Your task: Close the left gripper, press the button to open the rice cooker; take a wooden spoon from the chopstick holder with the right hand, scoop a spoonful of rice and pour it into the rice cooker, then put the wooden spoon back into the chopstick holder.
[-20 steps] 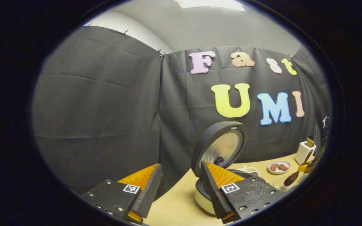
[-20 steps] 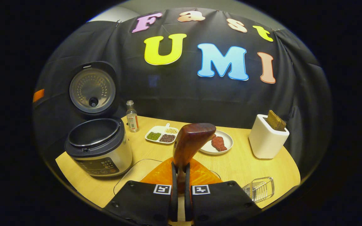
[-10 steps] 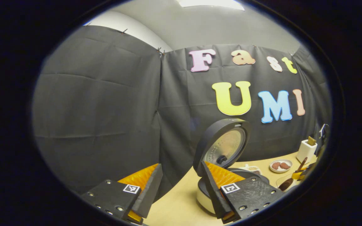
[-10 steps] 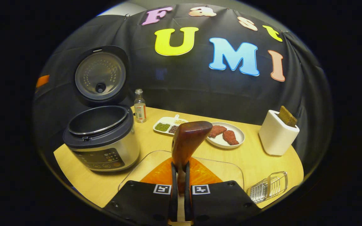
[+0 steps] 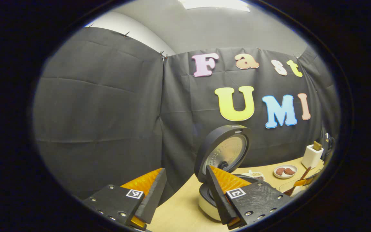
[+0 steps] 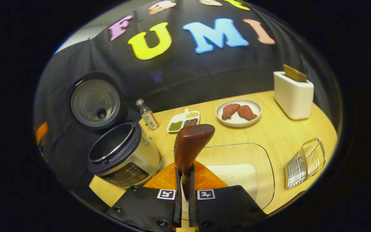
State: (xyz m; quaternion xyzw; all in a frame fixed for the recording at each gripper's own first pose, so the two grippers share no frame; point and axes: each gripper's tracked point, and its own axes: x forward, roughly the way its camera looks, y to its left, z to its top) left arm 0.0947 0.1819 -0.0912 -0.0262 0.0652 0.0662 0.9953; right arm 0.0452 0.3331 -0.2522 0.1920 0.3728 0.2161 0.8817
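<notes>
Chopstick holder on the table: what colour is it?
White, clearest in the right gripper view: the chopstick holder.

The rice cooker (image 6: pixel 124 158) stands open at the table's (image 6: pixel 288 129) left edge; the wooden spoon (image 6: pixel 190 145) hangs over the rice (image 6: pixel 237 174); the white chopstick holder (image 6: pixel 293 95) occupies the far right corner.

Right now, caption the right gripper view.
Right gripper holds the spoon above the rice, beside the open cooker.
</notes>
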